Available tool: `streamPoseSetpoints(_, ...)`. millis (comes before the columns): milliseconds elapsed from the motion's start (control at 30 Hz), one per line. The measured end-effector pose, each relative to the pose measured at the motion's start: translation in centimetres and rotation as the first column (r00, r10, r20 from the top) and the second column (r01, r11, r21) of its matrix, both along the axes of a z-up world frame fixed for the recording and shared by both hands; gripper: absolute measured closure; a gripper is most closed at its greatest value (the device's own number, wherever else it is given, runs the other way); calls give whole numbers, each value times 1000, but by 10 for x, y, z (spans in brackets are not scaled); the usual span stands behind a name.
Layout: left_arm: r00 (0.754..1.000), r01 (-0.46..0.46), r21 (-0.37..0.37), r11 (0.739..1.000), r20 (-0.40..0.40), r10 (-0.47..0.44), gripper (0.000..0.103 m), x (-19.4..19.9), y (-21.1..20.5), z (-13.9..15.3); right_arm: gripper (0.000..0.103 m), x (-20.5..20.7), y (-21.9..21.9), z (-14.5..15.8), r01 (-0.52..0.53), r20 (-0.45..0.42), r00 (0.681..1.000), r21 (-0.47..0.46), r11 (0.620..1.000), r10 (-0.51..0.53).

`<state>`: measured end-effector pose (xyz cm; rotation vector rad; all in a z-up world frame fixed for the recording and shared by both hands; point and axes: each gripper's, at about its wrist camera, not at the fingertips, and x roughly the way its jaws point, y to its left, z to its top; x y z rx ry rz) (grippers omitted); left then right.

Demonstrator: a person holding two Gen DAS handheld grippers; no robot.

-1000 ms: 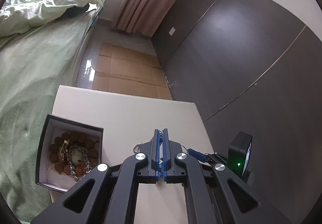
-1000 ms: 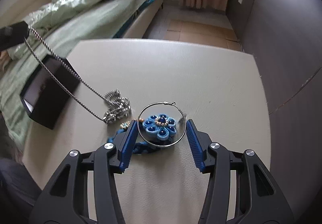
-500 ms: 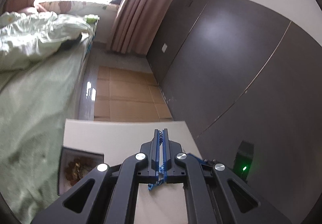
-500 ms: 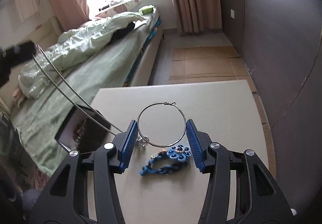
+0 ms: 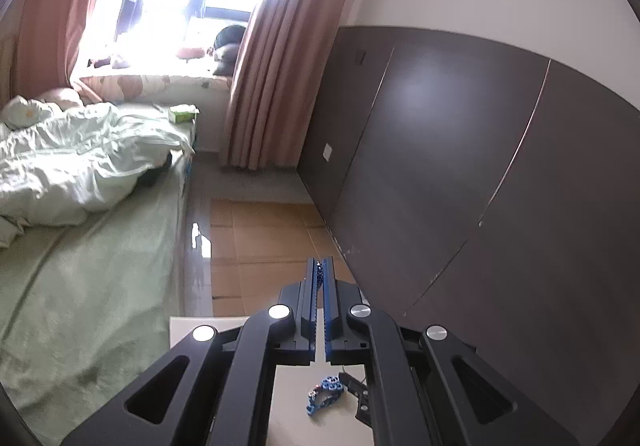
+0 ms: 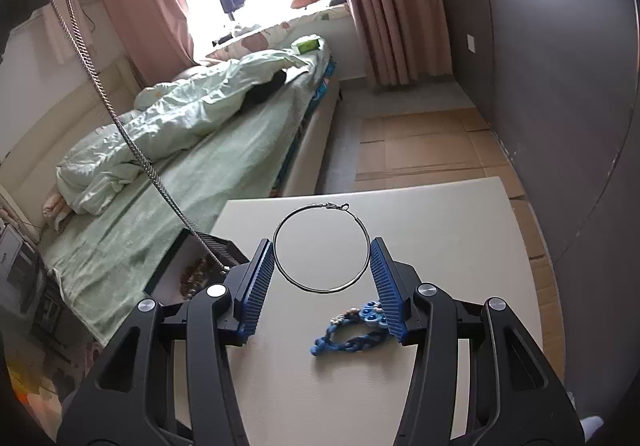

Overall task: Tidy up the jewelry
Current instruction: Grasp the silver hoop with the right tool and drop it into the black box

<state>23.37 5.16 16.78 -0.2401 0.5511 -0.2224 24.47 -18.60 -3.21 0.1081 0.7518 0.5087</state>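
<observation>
My left gripper (image 5: 320,266) is shut on a silver chain necklace (image 6: 120,125), held high; the chain hangs taut down toward the open black jewelry box (image 6: 192,270) at the table's left edge. My right gripper (image 6: 322,250) holds a large silver hoop earring (image 6: 360,234) between its blue pads, lifted above the table. A blue flower bracelet (image 6: 352,338) lies on the cream table (image 6: 440,230) under the right finger; it also shows in the left wrist view (image 5: 324,398). The box holds brown beads.
A bed with green bedding (image 6: 168,149) runs along the table's left side. A dark wardrobe wall (image 6: 560,85) stands on the right. Cardboard sheets (image 6: 420,149) cover the floor beyond the table.
Both grippers have risen well above the table. The chain has lifted off the table and now hangs over the box. The hoop has left the blue bracelet, which stays on the table.
</observation>
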Motion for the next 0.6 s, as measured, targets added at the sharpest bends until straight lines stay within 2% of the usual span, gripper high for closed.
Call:
streamPoseSetpoints(367,994,-70,53,996,85,66,103,-27,26,56,53,-12,6,14,-22,31,999,42,999,21)
streamPoseSetpoints(600,992,-100,60,993,89,94,103,-41,42,56,53,-15,20,13,-41,37,999,55,998,39)
